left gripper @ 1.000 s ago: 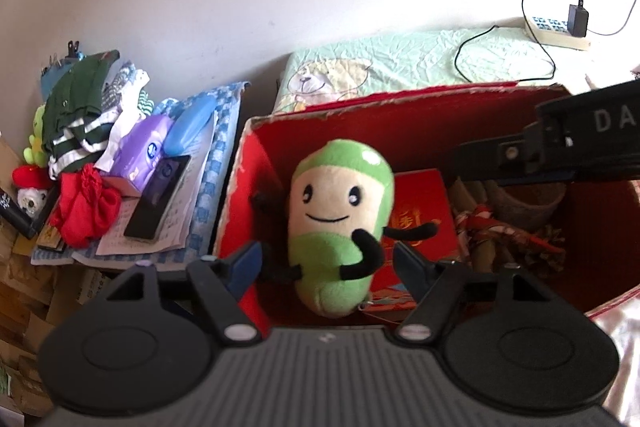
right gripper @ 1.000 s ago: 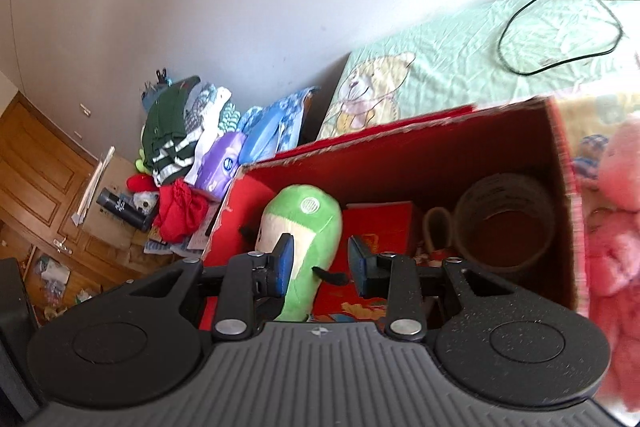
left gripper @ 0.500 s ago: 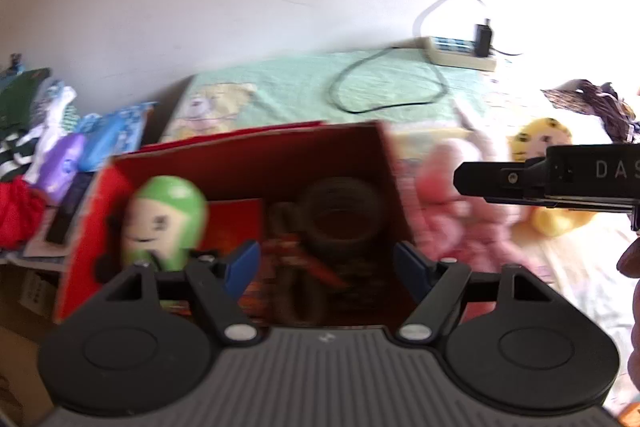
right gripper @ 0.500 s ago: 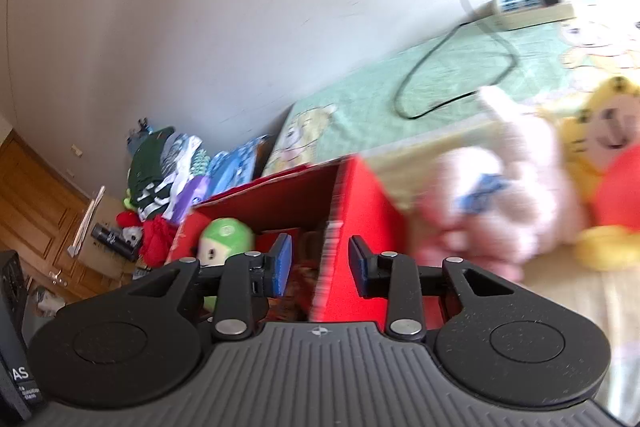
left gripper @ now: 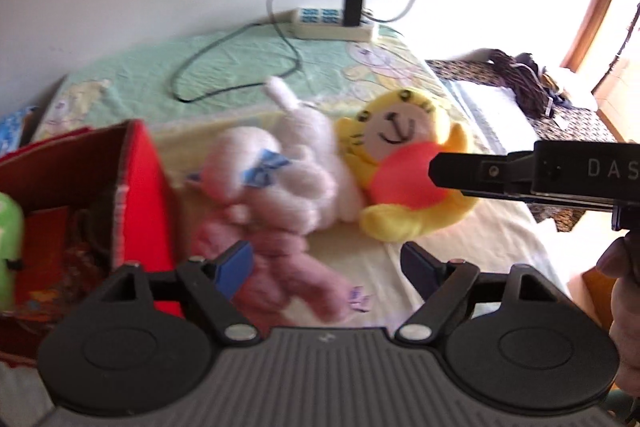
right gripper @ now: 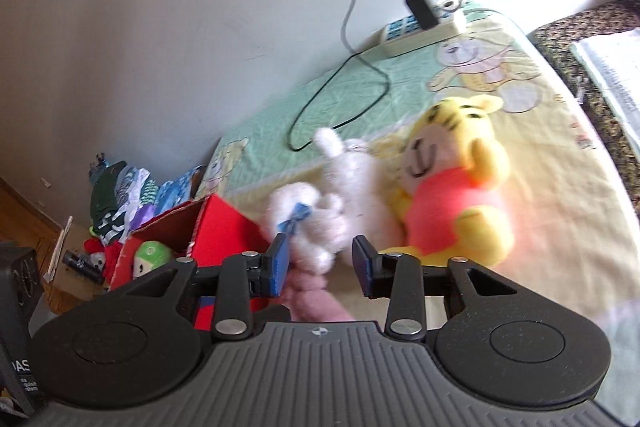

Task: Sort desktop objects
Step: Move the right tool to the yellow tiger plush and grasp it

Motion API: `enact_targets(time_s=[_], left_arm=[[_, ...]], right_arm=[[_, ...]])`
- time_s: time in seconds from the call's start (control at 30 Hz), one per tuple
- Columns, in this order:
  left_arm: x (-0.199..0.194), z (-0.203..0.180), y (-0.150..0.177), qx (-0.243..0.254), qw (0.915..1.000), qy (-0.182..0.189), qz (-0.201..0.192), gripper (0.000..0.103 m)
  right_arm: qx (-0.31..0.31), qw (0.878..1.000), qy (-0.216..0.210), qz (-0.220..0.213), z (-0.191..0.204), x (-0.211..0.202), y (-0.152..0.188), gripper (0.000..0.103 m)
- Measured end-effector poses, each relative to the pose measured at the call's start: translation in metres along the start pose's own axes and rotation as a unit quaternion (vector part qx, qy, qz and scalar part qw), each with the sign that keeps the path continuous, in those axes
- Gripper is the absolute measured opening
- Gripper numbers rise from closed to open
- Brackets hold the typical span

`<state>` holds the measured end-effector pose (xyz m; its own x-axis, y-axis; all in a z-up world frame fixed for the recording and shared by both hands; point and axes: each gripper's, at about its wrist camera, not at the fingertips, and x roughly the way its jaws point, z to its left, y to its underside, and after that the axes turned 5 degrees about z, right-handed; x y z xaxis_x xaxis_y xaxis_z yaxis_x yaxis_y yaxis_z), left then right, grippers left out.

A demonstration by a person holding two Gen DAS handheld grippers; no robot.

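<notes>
At the far left stands the red box [left gripper: 136,187], its open top showing a green plush [left gripper: 10,247] against the left wall, a flat red packet [left gripper: 44,227] on the floor of the box and some dark, blurred things beside it that I cannot make out. Just right of the box wall, on the yellow-and-green bed sheet [left gripper: 240,67], lies the pink-and-white plush rabbit [left gripper: 272,183] — its long axis runs from the white ear at the back, near the black cable [left gripper: 240,39], down toward the cameras, with the pink legs nearest. The left gripper [left gripper: 324,267] hangs with its blue-padded jaws wide apart and nothing between them; the rabbit's pink legs sit just ahead of and under its left finger. The right gripper [right gripper: 320,267] also stands apart and empty, and in its own view the rabbit's white body with the blue bow lies directly ahead between the two fingers, so it looks the better lined-up tool for the next pick. Touching the rabbit on its right is the yellow bear plush [left gripper: 404,167] in a red shirt, lying face up, with the right gripper's finger crossing in front of it in the left view. Both toys remain outside the box, so the sorting looks only partly done.
</notes>
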<state>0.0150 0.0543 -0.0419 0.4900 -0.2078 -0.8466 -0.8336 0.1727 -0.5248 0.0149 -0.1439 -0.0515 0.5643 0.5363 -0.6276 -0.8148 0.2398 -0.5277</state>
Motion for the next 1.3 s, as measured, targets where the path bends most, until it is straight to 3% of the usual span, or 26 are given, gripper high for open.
enact_targets(time_s=[0.17,0.27,0.37,0.53,0.67,0.93,1.17,1.3], left_arm=[[0.032,-0.027,-0.013,-0.001,0.9991,0.034,0.024,0.084],[0.051,-0.037,-0.021,-0.005,0.9974,0.059,0.040,0.084],[0.070,-0.047,-0.031,-0.008,0.9962,0.072,0.047,0.084],[0.097,-0.055,-0.043,-0.007,0.9952,0.078,0.059,0.085],[0.112,-0.058,-0.051,-0.004,0.9948,0.080,0.062,0.092],[0.142,-0.054,-0.062,-0.009,0.9872,0.135,0.084,0.100],[0.160,-0.052,-0.067,-0.019,0.9844,0.149,0.091,0.103],[0.164,-0.043,-0.068,-0.041,0.9806,0.169,0.091,0.103]], right_arm=[[0.024,0.999,0.022,-0.008,-0.040,-0.011,-0.010,0.041],[0.035,0.999,0.034,-0.007,-0.059,-0.011,-0.016,0.049],[0.041,0.998,0.045,0.000,-0.073,-0.005,-0.024,0.051],[0.051,0.998,0.041,0.023,-0.092,0.014,-0.035,0.052],[0.059,0.997,0.030,0.039,-0.102,0.032,-0.044,0.060],[0.054,0.996,0.019,0.063,-0.109,0.065,-0.059,0.065],[0.062,0.995,-0.003,0.082,-0.120,0.085,-0.062,0.065],[0.064,0.994,-0.023,0.086,-0.120,0.086,-0.062,0.056]])
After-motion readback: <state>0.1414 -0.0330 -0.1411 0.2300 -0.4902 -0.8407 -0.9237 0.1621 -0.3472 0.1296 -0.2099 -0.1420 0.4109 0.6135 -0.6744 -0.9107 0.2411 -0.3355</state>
